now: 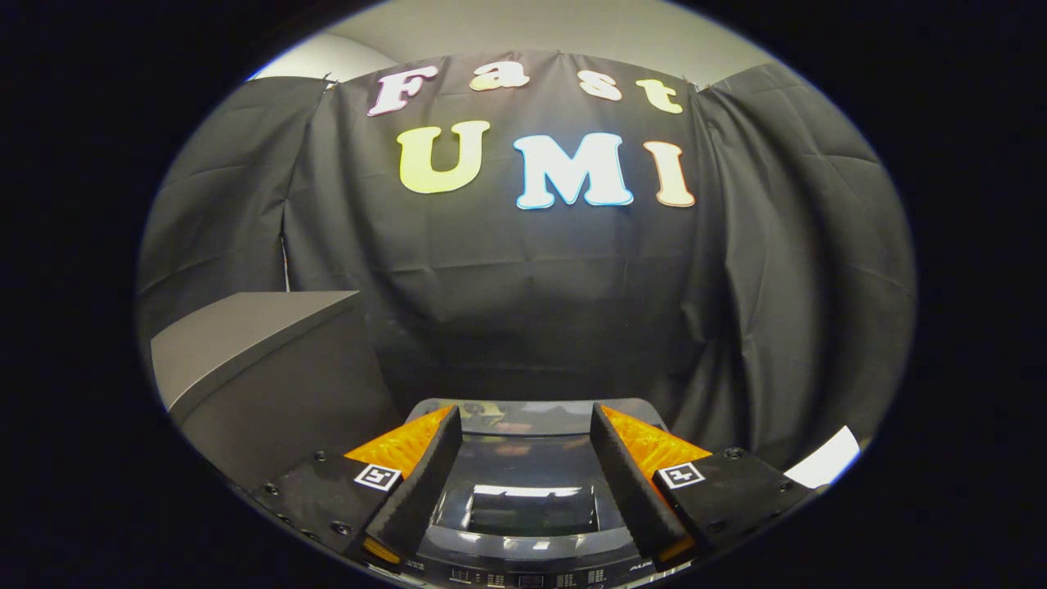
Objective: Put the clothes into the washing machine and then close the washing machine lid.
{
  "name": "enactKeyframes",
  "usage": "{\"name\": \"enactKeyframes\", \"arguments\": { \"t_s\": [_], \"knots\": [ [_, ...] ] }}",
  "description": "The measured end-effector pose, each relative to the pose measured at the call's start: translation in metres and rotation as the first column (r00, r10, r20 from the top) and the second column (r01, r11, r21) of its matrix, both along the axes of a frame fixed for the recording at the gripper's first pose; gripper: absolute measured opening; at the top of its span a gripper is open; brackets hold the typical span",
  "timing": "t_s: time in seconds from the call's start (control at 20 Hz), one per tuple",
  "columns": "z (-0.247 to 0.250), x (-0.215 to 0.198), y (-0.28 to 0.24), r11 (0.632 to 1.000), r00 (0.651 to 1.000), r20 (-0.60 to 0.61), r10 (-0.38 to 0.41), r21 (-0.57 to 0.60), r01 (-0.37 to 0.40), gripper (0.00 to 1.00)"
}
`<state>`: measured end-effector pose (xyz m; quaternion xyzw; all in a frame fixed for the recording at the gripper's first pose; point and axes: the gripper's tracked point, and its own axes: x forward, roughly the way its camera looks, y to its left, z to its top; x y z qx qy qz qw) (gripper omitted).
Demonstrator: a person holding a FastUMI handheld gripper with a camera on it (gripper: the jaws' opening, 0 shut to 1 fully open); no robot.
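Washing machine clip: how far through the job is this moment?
The washing machine lies below the tool, its glossy lid apparently down. The tool's fingers are spread apart and hold nothing. No clothes visible; whether they are already inside cannot be told. If so, nothing is left; if not, everything is.

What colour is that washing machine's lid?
Glossy dark, nearly black lid, seen in the gripper view between the open tool.

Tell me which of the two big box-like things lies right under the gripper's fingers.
The washing machine, with its glossy dark lid down, lies below and between the open fingers of the hand-held gripper. The grey cabinet stands off to one side, matte and flat-topped.
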<state>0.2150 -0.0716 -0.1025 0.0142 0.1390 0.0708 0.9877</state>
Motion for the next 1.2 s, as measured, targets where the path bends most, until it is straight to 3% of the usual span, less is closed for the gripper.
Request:
{"name": "enactKeyframes", "arguments": {
  "t_s": [0.25, 0.5, 1.05, 1.2],
  "knots": [
    [0.002, -0.014, 0.008, 1.000, 1.000, 0.001, 0.007, 0.005, -0.007, 0.98],
    [0.035, -0.033, 0.013, 1.000, 0.998, 0.056, -0.012, 0.028, 0.011, 0.98],
    [0.126, -0.125, 0.011, 0.991, 0.968, 0.217, -0.125, 0.081, 0.110, 0.98],
    [0.130, -0.149, 0.008, 0.990, 0.964, 0.231, -0.134, 0.079, 0.118, 0.98]
  ]
}}
